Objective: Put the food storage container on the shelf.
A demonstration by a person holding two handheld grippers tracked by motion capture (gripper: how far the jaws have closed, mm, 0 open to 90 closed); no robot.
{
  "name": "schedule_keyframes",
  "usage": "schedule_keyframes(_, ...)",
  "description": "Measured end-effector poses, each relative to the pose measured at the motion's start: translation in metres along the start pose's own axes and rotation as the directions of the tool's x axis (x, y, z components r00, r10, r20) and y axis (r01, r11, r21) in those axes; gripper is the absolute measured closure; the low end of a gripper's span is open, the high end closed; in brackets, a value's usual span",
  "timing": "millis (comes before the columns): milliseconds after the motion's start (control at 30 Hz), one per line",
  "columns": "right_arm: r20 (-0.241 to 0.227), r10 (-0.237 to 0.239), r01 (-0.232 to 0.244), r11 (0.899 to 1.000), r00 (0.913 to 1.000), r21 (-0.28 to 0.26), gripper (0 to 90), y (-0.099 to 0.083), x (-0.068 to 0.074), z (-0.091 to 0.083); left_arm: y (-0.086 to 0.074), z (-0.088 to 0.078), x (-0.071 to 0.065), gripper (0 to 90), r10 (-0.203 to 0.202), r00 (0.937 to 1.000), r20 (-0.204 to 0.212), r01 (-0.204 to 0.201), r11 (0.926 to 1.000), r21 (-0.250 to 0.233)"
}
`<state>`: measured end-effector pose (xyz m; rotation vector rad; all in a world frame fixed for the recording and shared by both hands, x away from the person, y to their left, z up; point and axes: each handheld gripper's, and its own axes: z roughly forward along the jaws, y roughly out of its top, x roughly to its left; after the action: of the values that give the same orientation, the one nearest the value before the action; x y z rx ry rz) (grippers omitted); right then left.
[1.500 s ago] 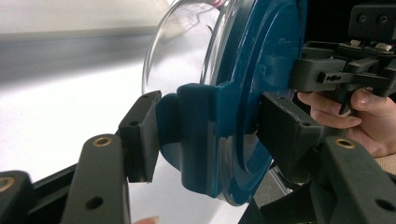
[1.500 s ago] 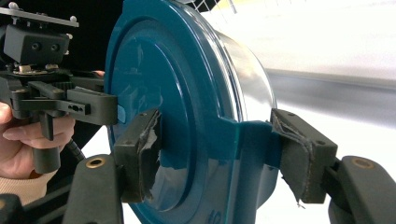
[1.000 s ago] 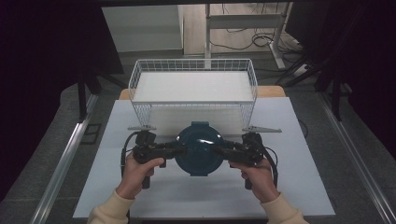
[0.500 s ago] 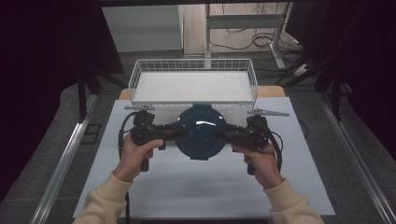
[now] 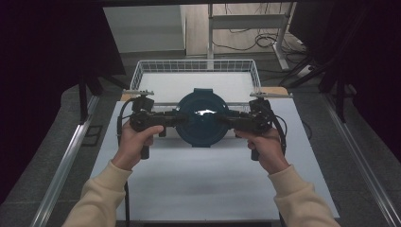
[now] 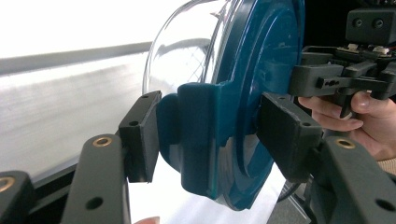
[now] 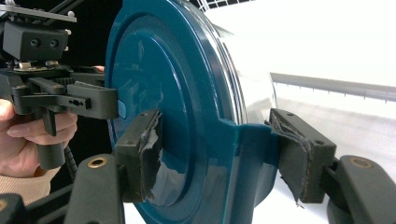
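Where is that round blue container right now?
In the high view, the blue container is at the centre, clamped between the left gripper and right gripper, just before the wire basket.

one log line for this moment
left gripper: shut on container | right gripper: shut on container | container: held above table, near basket

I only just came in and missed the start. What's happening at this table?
A person is carrying a round teal-lidded container with two hand-held tools. The left tool clamps one lid tab and the right tool clamps the opposite tab. The container hangs between them above the white table, at the near edge of a white wire basket, not yet inside it.
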<state>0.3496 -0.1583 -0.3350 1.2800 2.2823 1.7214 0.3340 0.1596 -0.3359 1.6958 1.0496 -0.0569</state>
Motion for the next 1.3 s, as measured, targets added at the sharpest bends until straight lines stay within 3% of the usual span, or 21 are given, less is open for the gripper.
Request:
schedule_keyframes(133,-0.001,-0.008,0.008,1.000,1.0000,0.005,36.2,0.011,0.001,0.001,0.008,-0.002,0.000,41.4,0.002,1.0000,-0.002,-0.002,1.0000,-0.008)
schedule_keyframes(367,-0.013,-0.023,0.023,1.000,0.9997,0.004,36.5,0.042,0.001,0.004,0.037,-0.008,0.000,41.3,0.012,0.9998,-0.013,-0.013,0.9993,-0.036)
schedule_keyframes(700,0.003,-0.052,0.052,0.999,0.9986,-0.002,36.9,0.079,0.005,0.006,0.065,-0.012,0.009,41.4,0.009,0.9999,0.014,-0.008,0.9968,-0.079)
schedule_keyframes(933,-0.005,-0.040,0.040,0.999,0.9992,0.016,36.9,0.096,-0.007,0.016,0.080,-0.005,0.019,41.2,0.010,0.9999,-0.002,-0.010,0.9967,-0.080)
schedule_keyframes(1067,-0.001,-0.018,0.018,0.999,0.9998,0.031,36.9,0.105,-0.019,0.027,0.088,0.004,0.034,41.1,-0.024,0.9997,0.009,0.025,0.9965,-0.080)
schedule_keyframes(1200,0.009,-0.016,0.016,0.999,0.9998,0.033,36.9,0.109,-0.027,0.035,0.090,0.009,0.043,41.1,-0.032,0.9993,0.016,0.033,0.9961,-0.082)
schedule_keyframes(1300,0.016,0.000,-0.001,0.999,0.9999,0.053,36.9,0.108,-0.035,0.042,0.089,0.017,0.056,40.9,-0.064,0.9978,0.020,0.065,0.9954,-0.070)
